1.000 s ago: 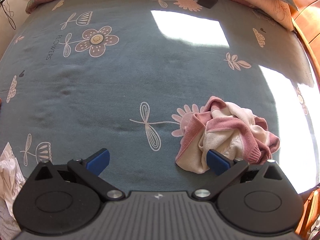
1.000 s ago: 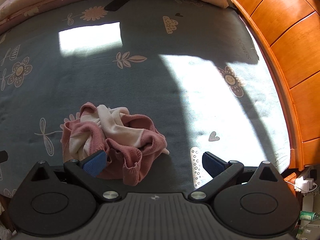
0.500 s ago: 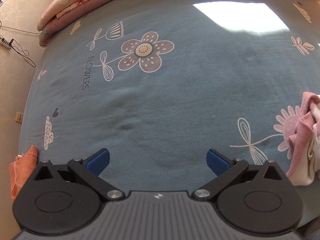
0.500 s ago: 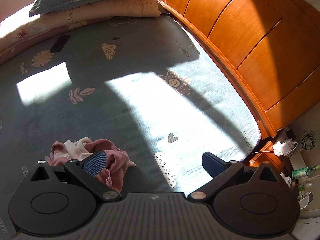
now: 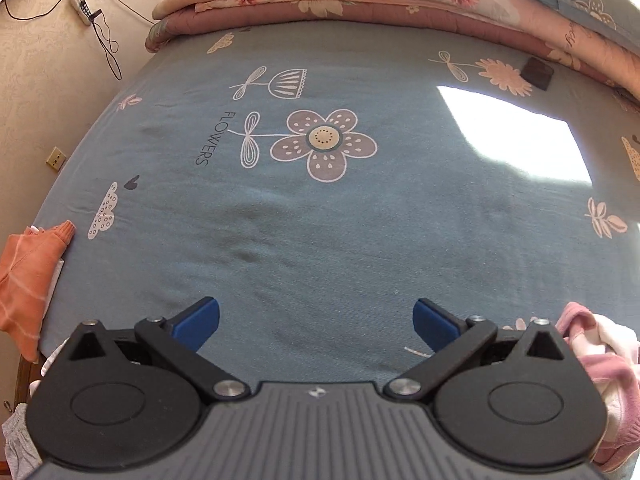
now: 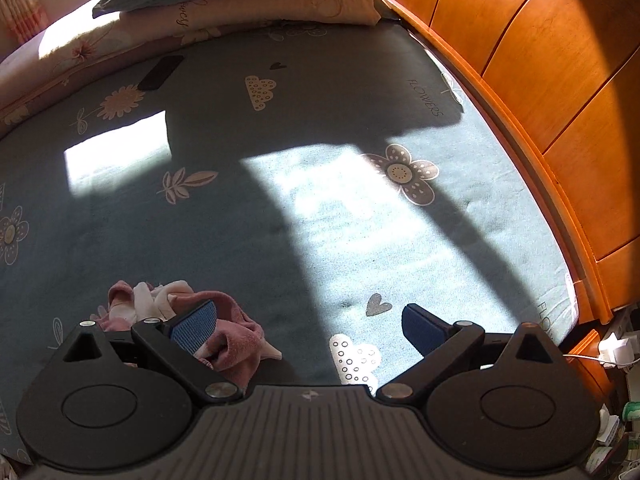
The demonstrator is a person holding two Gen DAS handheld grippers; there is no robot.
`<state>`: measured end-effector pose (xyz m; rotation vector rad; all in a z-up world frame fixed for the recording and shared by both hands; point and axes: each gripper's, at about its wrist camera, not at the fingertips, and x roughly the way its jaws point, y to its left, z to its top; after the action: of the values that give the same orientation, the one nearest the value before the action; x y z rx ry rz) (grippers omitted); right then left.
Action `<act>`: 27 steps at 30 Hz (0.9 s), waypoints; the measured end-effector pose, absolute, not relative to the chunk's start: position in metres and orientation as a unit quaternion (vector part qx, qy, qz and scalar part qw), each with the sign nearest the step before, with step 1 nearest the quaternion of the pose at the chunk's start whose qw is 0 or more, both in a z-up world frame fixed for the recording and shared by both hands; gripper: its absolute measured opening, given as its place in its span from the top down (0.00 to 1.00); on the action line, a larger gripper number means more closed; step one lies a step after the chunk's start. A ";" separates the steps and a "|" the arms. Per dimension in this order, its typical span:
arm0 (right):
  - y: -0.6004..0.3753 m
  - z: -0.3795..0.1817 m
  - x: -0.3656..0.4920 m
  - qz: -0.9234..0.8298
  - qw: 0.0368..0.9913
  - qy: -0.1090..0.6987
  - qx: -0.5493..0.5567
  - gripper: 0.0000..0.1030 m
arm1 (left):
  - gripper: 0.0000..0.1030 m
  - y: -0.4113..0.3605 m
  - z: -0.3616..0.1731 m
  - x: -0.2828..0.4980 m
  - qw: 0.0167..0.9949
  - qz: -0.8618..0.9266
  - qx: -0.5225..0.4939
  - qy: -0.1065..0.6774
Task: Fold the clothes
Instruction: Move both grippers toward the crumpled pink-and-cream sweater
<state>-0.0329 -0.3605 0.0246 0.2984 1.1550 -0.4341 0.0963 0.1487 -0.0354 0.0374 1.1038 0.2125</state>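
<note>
Both my grippers spread wide, holding nothing.
Left gripper (image 5: 316, 322) and right gripper (image 6: 310, 322) hover beside the crumpled pink-and-cream garment (image 6: 236, 334) on the flowered bedsheet (image 5: 320, 220).

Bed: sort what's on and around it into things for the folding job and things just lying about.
For the job:
pink and cream garment, crumpled on the sheet
orange garment at the bed's edge
left gripper and right gripper, both open and empty

Lying about:
dark phone
pillows
folded quilt
power strip

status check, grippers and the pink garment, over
Left gripper open, empty. Right gripper open, empty. Pink and white garment crumpled on the bed sheet, ungrabbed. Nothing in the way.
</note>
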 end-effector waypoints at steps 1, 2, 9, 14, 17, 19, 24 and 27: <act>-0.364 0.018 -0.029 -0.191 0.803 0.546 0.142 0.05 | 0.01 0.141 -0.030 0.089 0.850 0.100 0.012 0.518; -0.367 0.010 -0.025 -0.174 0.802 0.553 0.143 0.05 | 0.01 0.133 -0.025 0.082 0.853 0.097 0.007 0.512; -0.362 -0.006 -0.014 -0.097 0.817 0.555 0.119 0.09 | 0.01 0.084 -0.028 0.060 0.845 0.065 0.017 0.531; -0.349 -0.008 -0.019 -0.047 0.846 0.521 0.108 0.11 | 0.01 0.049 -0.040 0.051 0.856 0.016 0.028 0.516; -0.335 -0.002 -0.028 -0.019 0.864 0.495 0.083 0.12 | 0.01 0.033 -0.049 0.050 0.858 -0.038 0.011 0.511; -0.326 -0.001 -0.030 -0.013 0.861 0.504 0.067 0.17 | 0.01 0.023 -0.054 0.052 0.857 -0.060 0.007 0.511; -0.314 -0.005 -0.029 -0.026 0.845 0.532 0.056 0.27 | 0.01 0.003 -0.057 0.059 0.859 -0.101 0.033 0.501; -0.311 -0.003 -0.027 -0.042 0.839 0.538 0.067 0.27 | 0.01 -0.007 -0.056 0.063 0.861 -0.120 0.062 0.490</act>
<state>-0.0267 -0.3112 -0.0028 0.1412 1.1377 -0.0881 0.0626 -0.0070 -0.0557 0.1299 1.0283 -0.2525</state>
